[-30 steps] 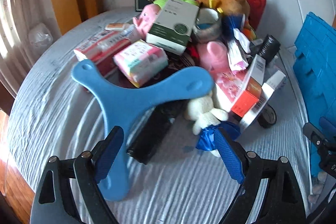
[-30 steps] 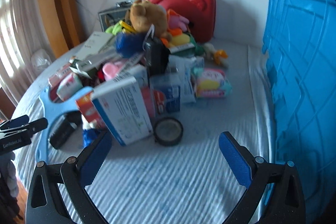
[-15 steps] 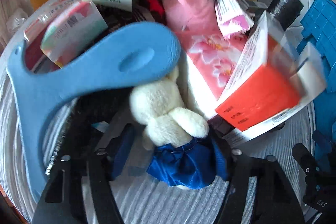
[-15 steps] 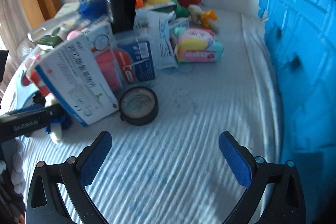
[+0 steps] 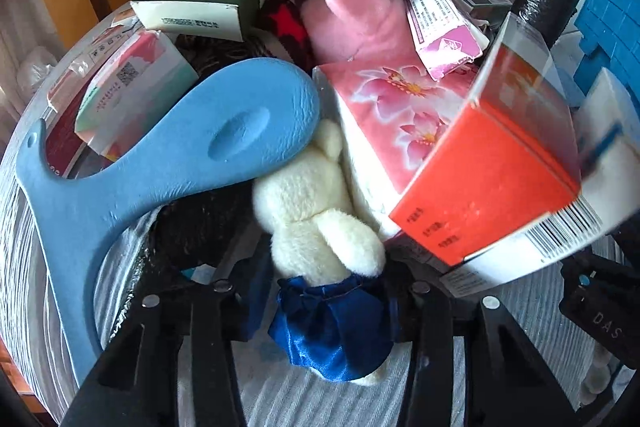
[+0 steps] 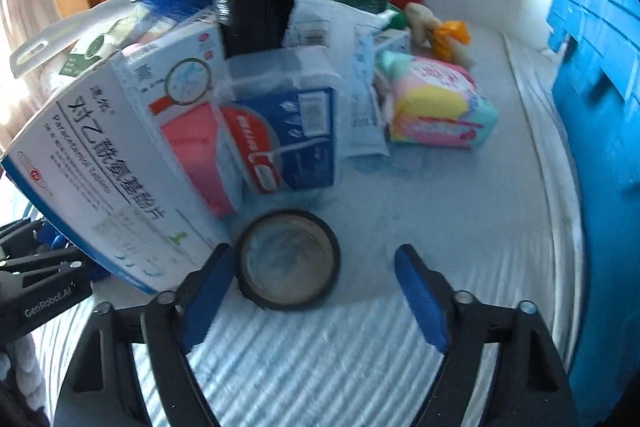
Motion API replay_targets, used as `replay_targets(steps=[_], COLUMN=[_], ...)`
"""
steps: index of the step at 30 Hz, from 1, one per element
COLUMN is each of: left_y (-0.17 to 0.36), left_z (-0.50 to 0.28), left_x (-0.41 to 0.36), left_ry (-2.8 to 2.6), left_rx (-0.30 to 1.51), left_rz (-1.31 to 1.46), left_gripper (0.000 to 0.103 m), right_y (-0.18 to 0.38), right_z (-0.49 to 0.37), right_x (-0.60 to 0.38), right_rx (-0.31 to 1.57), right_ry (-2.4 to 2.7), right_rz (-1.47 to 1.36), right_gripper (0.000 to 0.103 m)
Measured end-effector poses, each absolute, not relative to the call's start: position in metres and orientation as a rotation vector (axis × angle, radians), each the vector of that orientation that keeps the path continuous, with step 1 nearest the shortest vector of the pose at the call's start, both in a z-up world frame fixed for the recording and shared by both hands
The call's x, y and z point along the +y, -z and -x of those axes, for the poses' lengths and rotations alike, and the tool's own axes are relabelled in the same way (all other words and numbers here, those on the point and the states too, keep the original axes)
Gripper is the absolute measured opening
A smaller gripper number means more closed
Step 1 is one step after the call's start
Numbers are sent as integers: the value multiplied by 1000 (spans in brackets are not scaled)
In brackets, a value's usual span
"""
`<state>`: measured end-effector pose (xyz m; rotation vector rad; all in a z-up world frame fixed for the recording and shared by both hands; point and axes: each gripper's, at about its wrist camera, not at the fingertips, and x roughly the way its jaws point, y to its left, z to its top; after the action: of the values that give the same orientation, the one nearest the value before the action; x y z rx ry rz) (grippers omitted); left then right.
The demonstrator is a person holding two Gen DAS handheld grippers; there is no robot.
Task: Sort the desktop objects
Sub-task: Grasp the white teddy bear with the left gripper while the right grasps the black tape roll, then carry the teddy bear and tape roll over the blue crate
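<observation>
Both grippers have dropped toward the heap on the bench, their jaws closing as they came. Largest by far, the blue crate stands along the bench's right edge, likely where sorted things go. Against it the pile leans: a big white medicine box tilted on its corner, an orange-ended carton propped over a flowered tissue pack, and a blue three-armed plastic toy resting across the left side. Down at the near edge of the heap, the left gripper has its jaws narrowed onto the blue satin skirt of a small cream plush toy, gripping low where it sticks out free. Beside it, the right gripper is half closed around a black tape roll lying flat; one pad touches its rim, the other stands clear.
</observation>
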<state>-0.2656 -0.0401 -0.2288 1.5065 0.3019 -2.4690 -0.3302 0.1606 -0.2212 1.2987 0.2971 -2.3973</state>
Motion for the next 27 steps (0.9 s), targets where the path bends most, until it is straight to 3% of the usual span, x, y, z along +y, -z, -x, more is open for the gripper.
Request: replay_targets(steps=[1,4,16,27], left_y=[228,227,200,111], left_z=[263,253,212,190], left_x=[-41,-43,-30,10], left_ry=[2470,2476,2538,2716], left_rx=[304,344,277,160], left_rz=[-1505,-1503,-1443,-1179], left_gripper=[38,37,36,36], right_y=[220,219,213,123], right_z=[328,317,294,249], right_x=[158,149,157,183], right_rx=[307,392,397,294], right_ry=[2389,2388,2379,2483], right_rz=[-1288,-1267,-1283,-984], right_gripper=[54,54,55,55])
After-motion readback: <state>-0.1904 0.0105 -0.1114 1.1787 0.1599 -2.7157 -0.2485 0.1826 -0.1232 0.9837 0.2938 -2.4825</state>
